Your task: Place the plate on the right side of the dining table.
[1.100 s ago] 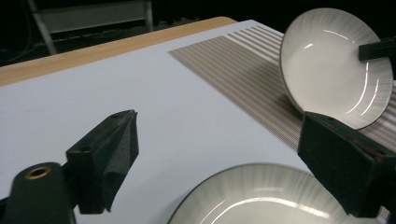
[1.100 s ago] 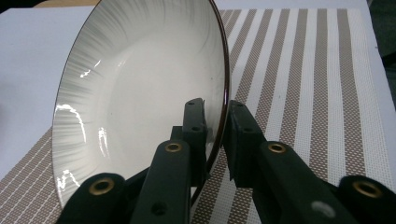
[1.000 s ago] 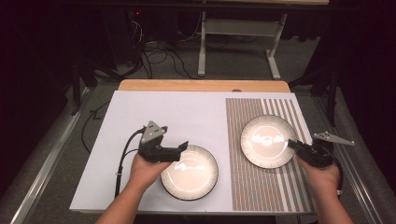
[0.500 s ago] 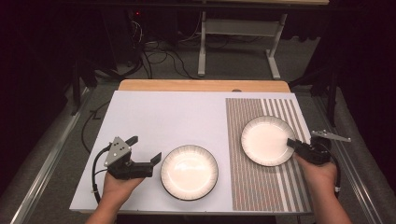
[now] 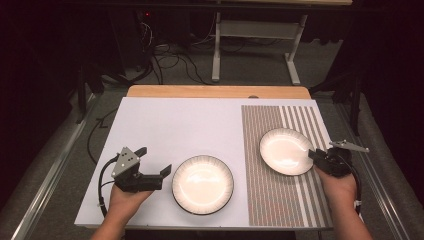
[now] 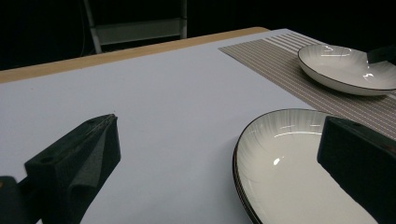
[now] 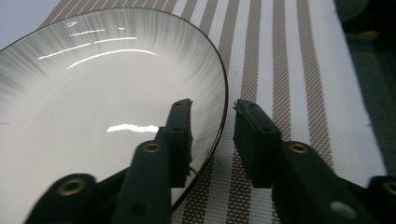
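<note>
The right plate (image 5: 286, 151) lies flat on the striped placemat (image 5: 270, 195) near the desk's (image 5: 190, 125) right edge; round, it has no long axis. The right gripper (image 7: 212, 112), fingers just opening, straddles its rim without pressing, apparently releasing. The left gripper (image 5: 155, 161) stands spread wide beside the front-edge plate (image 5: 202, 184), not touching.

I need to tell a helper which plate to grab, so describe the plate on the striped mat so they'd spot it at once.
On the white table, find the brown and white striped placemat on its right side. The round white ceramic plate with a dark rim lies there, its right edge between the right tongs. The other plate sits on bare white tabletop.
</note>
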Action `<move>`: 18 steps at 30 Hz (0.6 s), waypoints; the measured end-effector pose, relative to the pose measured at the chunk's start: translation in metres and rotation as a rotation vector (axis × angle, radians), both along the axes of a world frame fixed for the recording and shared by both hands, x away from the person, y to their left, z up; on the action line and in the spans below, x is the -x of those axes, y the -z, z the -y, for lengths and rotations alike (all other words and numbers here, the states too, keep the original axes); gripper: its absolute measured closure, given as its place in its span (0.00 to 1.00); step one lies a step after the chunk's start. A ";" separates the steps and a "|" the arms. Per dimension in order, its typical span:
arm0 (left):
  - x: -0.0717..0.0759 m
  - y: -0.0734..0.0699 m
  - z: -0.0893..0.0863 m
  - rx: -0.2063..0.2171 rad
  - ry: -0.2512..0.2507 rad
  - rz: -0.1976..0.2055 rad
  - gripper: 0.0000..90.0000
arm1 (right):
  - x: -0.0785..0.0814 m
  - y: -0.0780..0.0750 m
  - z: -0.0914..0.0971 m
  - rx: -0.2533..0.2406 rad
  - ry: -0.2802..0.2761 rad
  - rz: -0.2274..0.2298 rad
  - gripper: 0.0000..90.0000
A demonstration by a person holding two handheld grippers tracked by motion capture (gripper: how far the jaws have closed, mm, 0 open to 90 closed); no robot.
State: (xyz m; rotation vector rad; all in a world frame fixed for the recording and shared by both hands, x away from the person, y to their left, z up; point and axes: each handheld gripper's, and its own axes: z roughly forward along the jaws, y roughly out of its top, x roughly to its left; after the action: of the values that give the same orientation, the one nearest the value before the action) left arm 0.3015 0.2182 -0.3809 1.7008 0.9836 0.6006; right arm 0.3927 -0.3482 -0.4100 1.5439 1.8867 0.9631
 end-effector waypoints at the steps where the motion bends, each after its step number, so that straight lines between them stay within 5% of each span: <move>1: 0.000 0.000 0.000 -0.003 0.000 -0.002 0.00 | 0.003 -0.004 -0.002 -0.009 -0.011 0.018 0.64; 5: 0.000 0.000 -0.002 -0.002 -0.007 -0.006 0.00 | 0.018 -0.018 -0.013 -0.023 -0.112 0.135 0.52; 12: 0.001 0.000 -0.004 0.002 -0.012 -0.007 0.00 | 0.047 -0.038 -0.049 -0.076 -0.290 0.249 0.24; 18: 0.003 -0.001 -0.006 0.006 -0.010 -0.006 0.00 | 0.059 -0.044 -0.068 -0.125 -0.387 0.265 0.09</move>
State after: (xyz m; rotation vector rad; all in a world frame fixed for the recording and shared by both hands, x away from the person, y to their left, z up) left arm 0.2980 0.2243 -0.3797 1.6944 0.9980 0.5989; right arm 0.3337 -0.2798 -0.3657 1.0644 1.9958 1.4019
